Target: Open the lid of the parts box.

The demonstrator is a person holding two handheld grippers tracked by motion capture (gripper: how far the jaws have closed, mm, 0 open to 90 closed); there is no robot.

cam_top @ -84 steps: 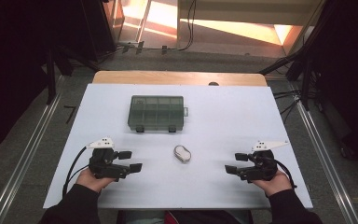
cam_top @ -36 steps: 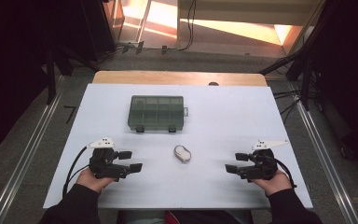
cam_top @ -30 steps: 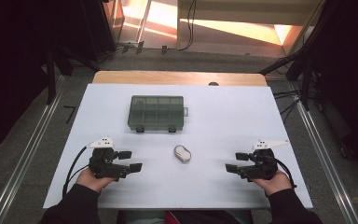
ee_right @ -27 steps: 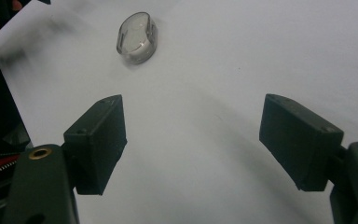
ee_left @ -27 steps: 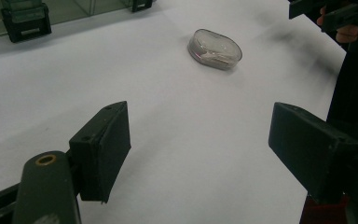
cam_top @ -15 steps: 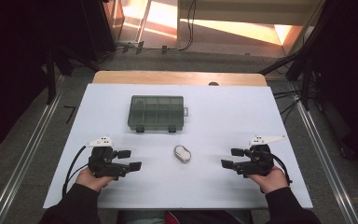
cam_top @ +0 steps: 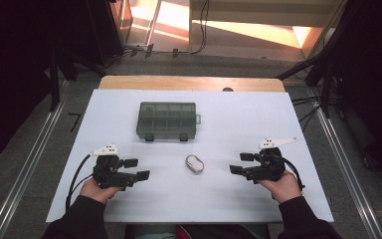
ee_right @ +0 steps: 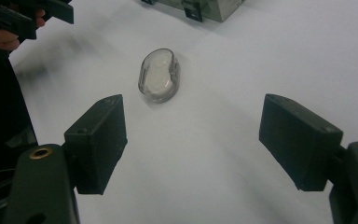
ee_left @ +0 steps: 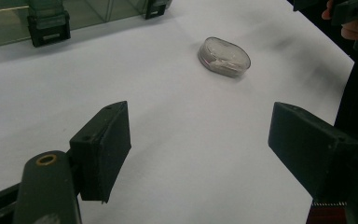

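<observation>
Left gripper (cam_top: 137, 169) sits near the tabletop's (cam_top: 238, 119) front-left corner, jaws spread wide with nothing between them, pointing inward along the front edge. The hand (cam_top: 95, 189) grips it from behind, forearm coming in over the front edge. Toward the back edge, left of centre, stands a closed grey compartment box (cam_top: 167, 120). Between the two grippers, near the front, lies a small clear oval case (cam_top: 194, 164). Right gripper (cam_top: 241, 163) mirrors the first near the front-right corner, jaws likewise apart and empty, aimed at the case, its hand (cam_top: 281, 186) low behind it. Judging by that aim, the case is the likely target: approach level, straddle its narrower width, then close gently so the smooth shell does not skid.
</observation>
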